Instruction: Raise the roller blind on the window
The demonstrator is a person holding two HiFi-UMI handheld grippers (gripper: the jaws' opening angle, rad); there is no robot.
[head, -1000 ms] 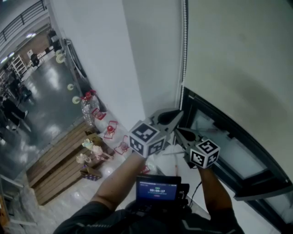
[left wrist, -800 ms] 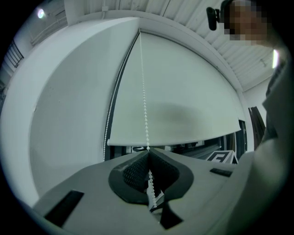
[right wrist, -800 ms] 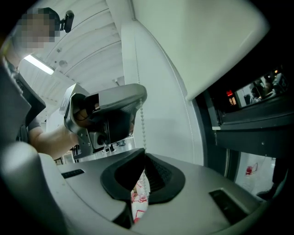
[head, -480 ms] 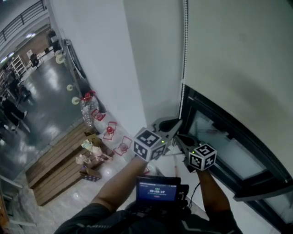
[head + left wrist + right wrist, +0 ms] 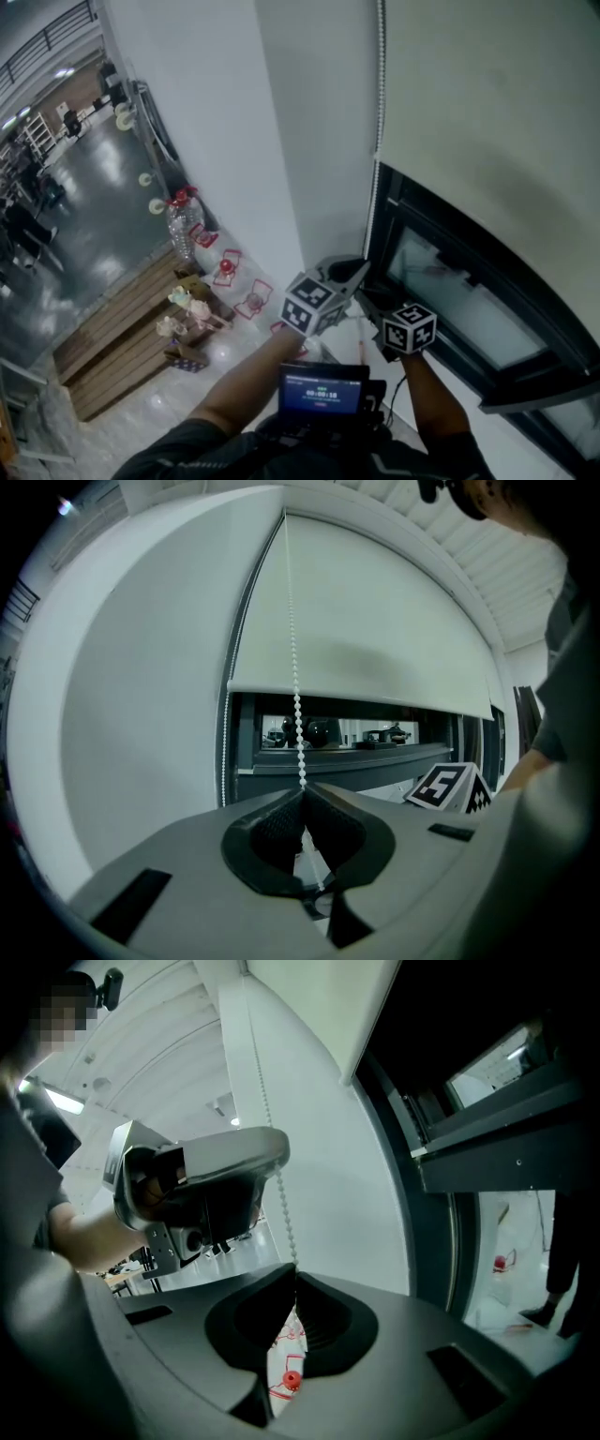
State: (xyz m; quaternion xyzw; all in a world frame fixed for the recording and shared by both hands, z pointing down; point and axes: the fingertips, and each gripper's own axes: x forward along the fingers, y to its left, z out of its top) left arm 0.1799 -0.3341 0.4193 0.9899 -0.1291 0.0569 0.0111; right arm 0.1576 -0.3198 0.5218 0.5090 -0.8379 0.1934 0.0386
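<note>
1. the roller blind (image 5: 487,112) covers the upper part of the window (image 5: 459,300); dark glass shows below its bottom edge.
2. its bead chain (image 5: 296,705) hangs along the blind's left edge, beside the white wall (image 5: 234,141).
3. the left gripper (image 5: 302,794) has its fingers (image 5: 267,832) closed on the chain.
4. the right gripper (image 5: 294,1274), just beside the left one, also pinches the chain with its fingers closed.

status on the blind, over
Left gripper and right gripper both shut on chain. Blind partly up, window showing below. Nothing in the way.
</note>
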